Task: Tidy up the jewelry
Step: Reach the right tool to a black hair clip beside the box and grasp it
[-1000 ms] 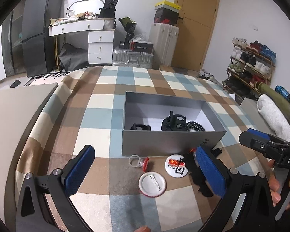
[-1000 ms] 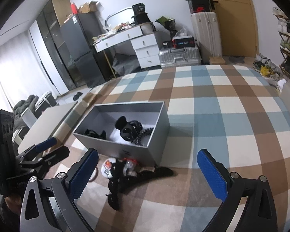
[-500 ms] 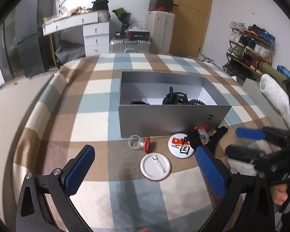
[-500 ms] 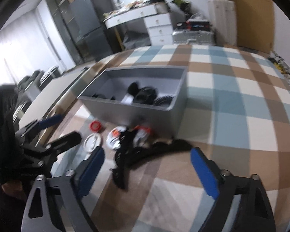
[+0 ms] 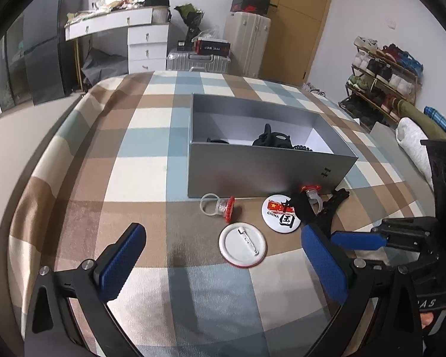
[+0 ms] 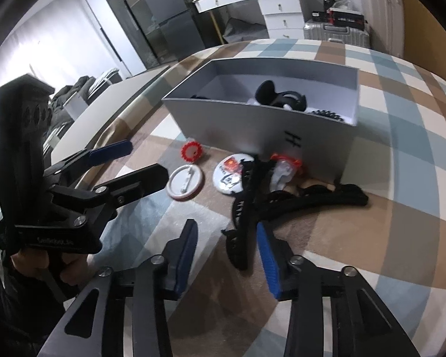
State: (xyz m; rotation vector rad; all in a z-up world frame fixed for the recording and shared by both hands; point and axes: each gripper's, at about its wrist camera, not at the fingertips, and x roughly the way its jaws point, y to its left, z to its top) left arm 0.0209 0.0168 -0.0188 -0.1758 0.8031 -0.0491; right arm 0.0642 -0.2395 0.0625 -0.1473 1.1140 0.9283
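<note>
Black hair clips [image 6: 246,208] on plaid cloth [image 6: 401,223] near grey box [image 6: 252,125], right gripper [image 6: 227,254] half-closed beside them, grasping nothing, left gripper [image 5: 223,264] spread wide.

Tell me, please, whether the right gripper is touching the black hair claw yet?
Cannot tell. In the right wrist view, the black hair claw lies between the fingers of the right gripper, but no plain contact or gap shows.

A checked blanket [image 5: 151,136] in blue, brown and cream covers the bed. Beyond its far edge stands a white dresser [image 5: 147,44], with a silver suitcase [image 5: 197,61] just right of it, then a wooden door [image 5: 297,20]. A shoe rack [image 5: 383,80] lines the right wall.
</note>
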